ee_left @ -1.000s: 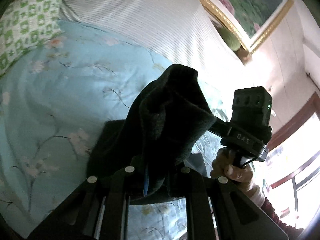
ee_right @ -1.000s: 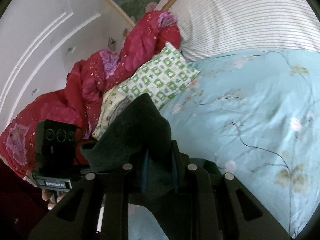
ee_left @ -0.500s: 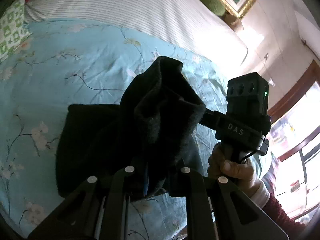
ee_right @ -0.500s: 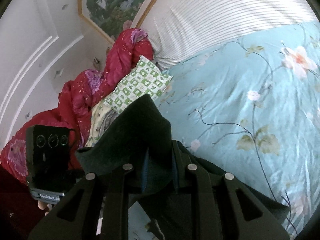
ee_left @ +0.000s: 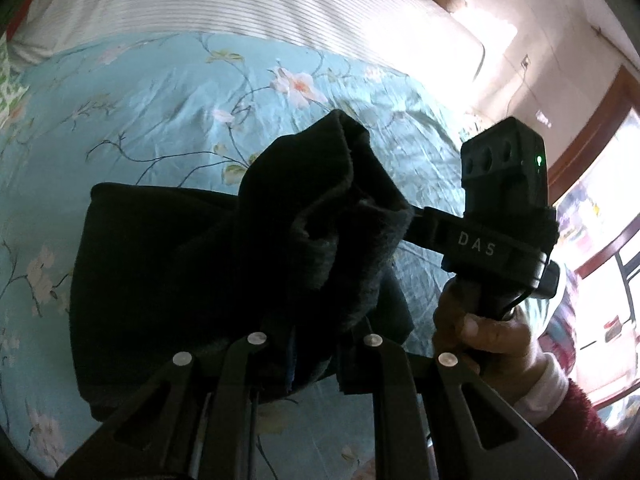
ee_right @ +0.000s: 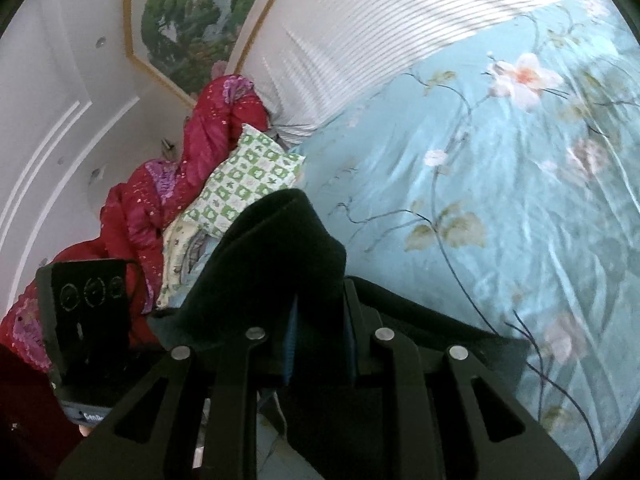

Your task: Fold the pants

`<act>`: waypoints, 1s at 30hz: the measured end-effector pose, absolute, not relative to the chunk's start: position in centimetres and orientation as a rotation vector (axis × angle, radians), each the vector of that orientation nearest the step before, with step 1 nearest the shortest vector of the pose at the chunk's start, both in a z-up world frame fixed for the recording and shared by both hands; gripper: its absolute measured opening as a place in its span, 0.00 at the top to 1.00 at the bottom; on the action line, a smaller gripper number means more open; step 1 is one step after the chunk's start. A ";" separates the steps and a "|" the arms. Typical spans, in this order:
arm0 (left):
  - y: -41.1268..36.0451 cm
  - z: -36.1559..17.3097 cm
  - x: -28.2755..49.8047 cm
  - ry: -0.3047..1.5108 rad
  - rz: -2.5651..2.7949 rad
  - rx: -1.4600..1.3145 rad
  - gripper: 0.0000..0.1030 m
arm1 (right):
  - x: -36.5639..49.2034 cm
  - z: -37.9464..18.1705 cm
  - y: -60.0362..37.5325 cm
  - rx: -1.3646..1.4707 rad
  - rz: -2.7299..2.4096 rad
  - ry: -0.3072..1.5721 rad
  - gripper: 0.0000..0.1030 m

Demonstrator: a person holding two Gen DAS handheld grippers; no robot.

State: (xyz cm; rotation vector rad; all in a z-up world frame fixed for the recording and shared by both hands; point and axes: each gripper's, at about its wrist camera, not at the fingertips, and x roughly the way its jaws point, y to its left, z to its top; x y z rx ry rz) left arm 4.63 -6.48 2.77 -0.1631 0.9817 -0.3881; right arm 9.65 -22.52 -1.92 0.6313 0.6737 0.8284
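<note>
We see the dark pants (ee_left: 304, 248) hide both fingertips; left gripper (ee_left: 316, 344) and right gripper (ee_right: 320, 332) each pinch bunched cloth. Versus earlier, more pants lie on the near floral sheet (ee_left: 160, 112).

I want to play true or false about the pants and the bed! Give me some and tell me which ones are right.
1. Both tools pinch the dark pants. True: left tool, right tool.
2. The bedspread is plain yellow. False: it is light blue with flowers.
3. A green checked pillow lies beside a red quilt. True.
4. The pants lie completely flat. False: one end is lifted off the bed.
</note>
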 end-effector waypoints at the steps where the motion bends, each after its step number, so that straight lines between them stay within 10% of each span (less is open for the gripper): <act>1: -6.7 2.6 4.7 0.981 -0.389 -0.152 0.86 | 9.5 -2.1 -22.6 0.631 0.819 0.676 0.79; 18: -8.8 0.1 4.5 0.973 -0.516 -0.124 0.56 | 5.2 -2.7 -25.7 0.601 0.493 0.747 0.79; 24: -8.5 0.1 3.4 0.999 -0.577 -0.156 0.51 | 3.2 -2.4 -27.3 0.703 0.400 0.714 0.42; 30: -6.7 1.7 1.9 0.981 -0.589 -0.193 0.41 | 1.8 -1.4 -27.6 0.743 0.386 0.688 0.35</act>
